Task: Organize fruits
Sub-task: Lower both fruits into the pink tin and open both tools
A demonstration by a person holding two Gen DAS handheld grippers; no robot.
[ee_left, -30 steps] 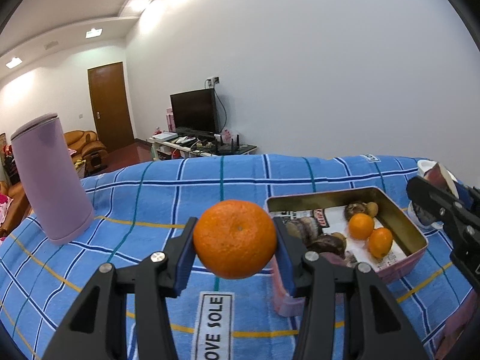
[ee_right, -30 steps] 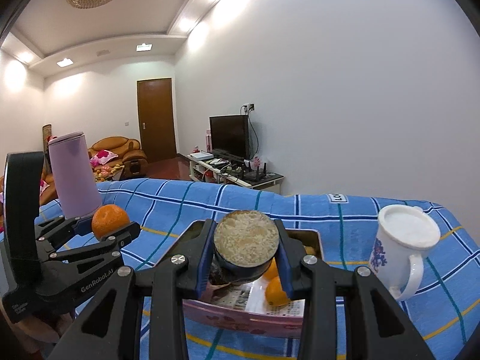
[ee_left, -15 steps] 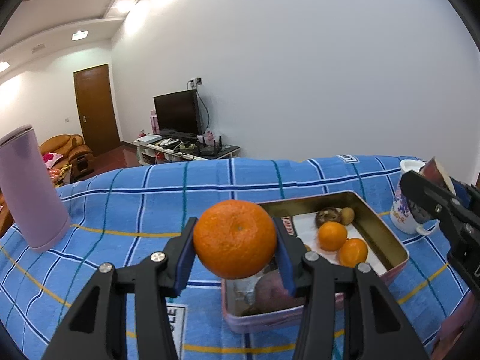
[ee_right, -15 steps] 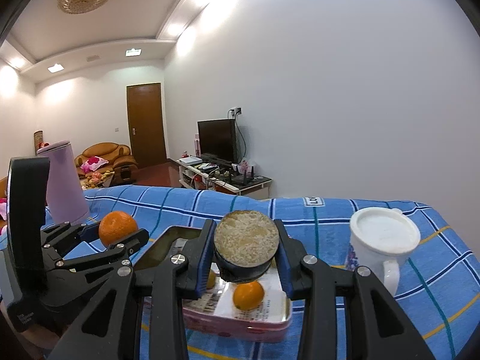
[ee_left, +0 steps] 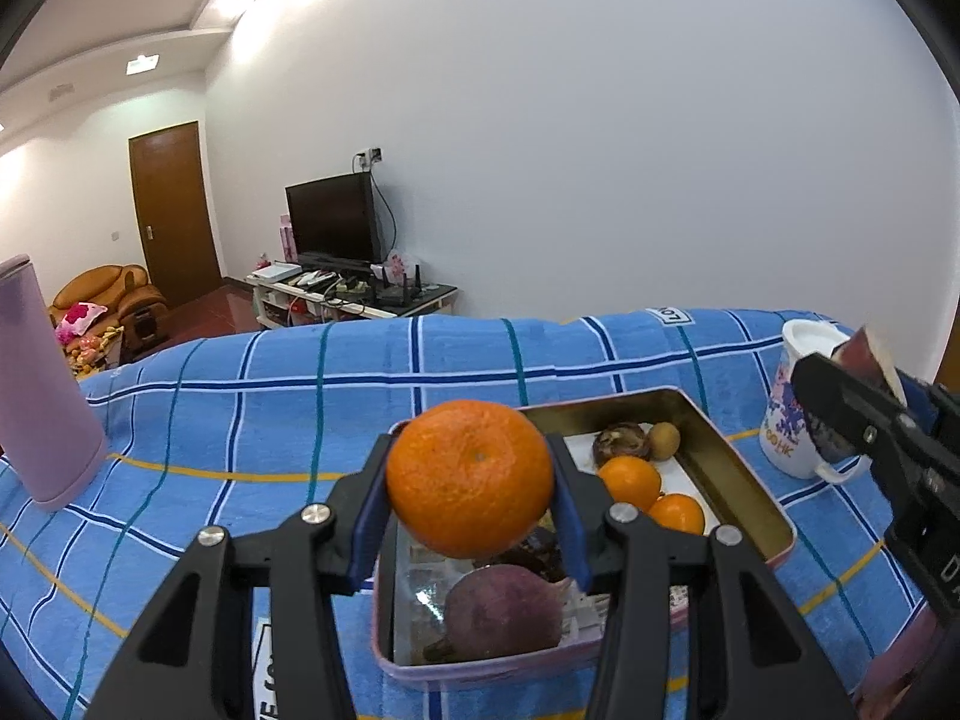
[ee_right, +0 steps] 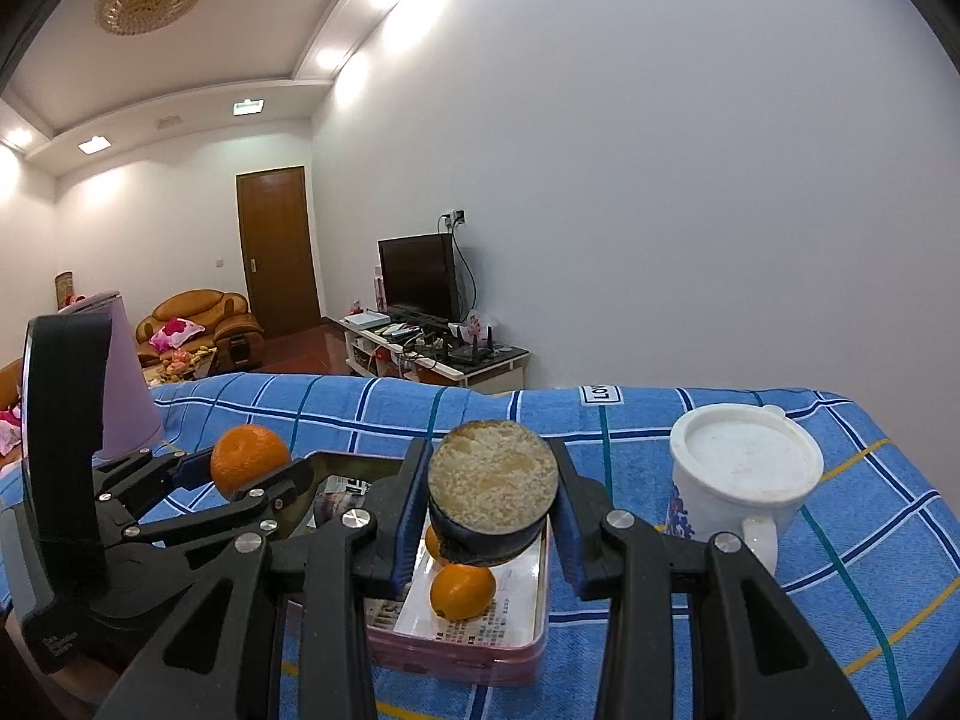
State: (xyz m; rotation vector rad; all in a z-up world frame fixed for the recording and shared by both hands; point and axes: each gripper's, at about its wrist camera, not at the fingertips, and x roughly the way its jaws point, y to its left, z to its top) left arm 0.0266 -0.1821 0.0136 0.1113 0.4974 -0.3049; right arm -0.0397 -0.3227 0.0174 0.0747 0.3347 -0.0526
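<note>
Two tongs hang above a blue checked cloth [ee_left: 252,396] on the worktop, each clenched on a piece of fruit. The left tongs [ee_left: 469,501] grip a large orange [ee_left: 469,477] between their blue pads, held in the air over the near-left corner of an open metal tin [ee_left: 747,477]. The right tongs [ee_right: 493,501] clamp a dark-skinned fruit half [ee_right: 493,489], its pale, grainy cut face turned to the camera, above the middle of the same tin [ee_right: 543,564]. Inside the tin, on printed paper, the left wrist view shows two small oranges [ee_left: 630,480] side by side against the right wall, a brown wrinkled fruit [ee_left: 622,441] and a small tan one [ee_left: 665,439] near the far wall, and a purple, rounded fruit [ee_left: 501,612] near the front wall. Between these pieces the paper is bare along the centre and the far left. A white mug [ee_right: 744,474] with a blue pattern stands just beyond the tin's right edge, near the cloth's far right border. A tall lilac tumbler [ee_left: 42,384] stands well apart on the left, with a wide stretch of open cloth between it and the tin. From the right wrist view the left tongs [ee_right: 240,483] reach in from the left side, close to the tin's left rim.
</note>
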